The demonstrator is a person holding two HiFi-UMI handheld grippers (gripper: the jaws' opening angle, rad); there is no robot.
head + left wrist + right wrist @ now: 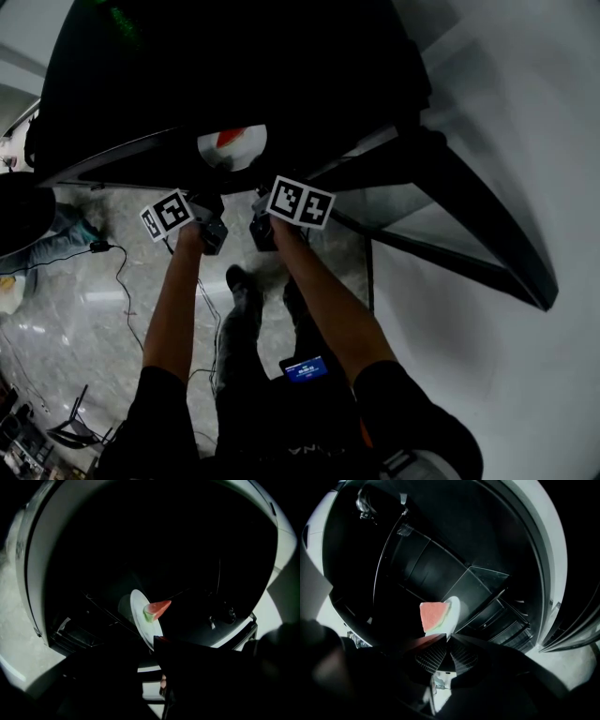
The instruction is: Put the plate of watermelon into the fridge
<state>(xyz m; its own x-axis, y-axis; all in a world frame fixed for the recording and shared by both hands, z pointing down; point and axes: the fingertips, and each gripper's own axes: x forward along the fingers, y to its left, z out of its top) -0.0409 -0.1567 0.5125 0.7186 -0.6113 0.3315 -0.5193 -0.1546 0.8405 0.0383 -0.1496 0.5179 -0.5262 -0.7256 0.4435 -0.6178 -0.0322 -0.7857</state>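
Two grippers hold one white plate (140,619) between them. Left gripper (153,643): jaws pinched on the plate's near rim. Right gripper (446,639): jaws pressed onto the same rim just beside it, ribbed pads visible. One watermelon slice (433,616), red flesh and green rind, lies on the plate. The plate sits within the open fridge (234,84), whose interior is dark, with shelves (485,581) behind it.

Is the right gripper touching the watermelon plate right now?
Touching. In the right gripper view, the right gripper is shut on the plate at its near rim.
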